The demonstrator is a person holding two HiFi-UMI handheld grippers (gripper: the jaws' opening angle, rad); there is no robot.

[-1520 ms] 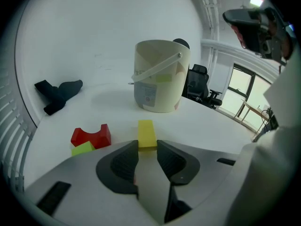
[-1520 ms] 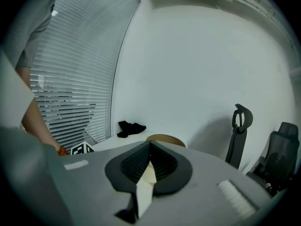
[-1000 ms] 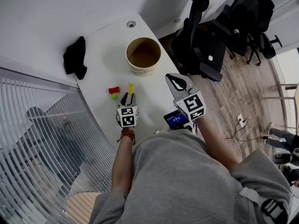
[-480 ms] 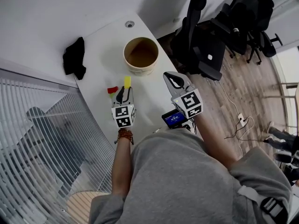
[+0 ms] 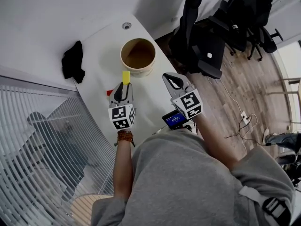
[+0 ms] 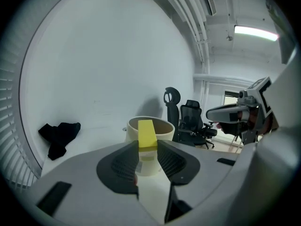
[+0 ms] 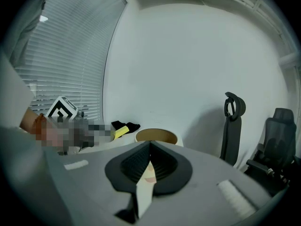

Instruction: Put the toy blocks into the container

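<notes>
- Lifting off the table (image 5: 102, 41) now, left gripper (image 5: 124, 86) clamps the yellow block (image 5: 125, 76), nearer the container (image 5: 138, 55) than before.
- Right gripper (image 5: 170, 77) sits closed, empty.
- Drop looks next.

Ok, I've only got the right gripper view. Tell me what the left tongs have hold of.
Observer: The left gripper view shows the left tongs shut on a yellow block, which sticks out past their tips.
Operator: Check inside the container for me.
Observer: The head view looks down into the container. I see no blocks in it.
Operator: Now find me another block.
Observer: In the head view a red block lies on the table beside the left tongs, partly hidden by them.
</notes>
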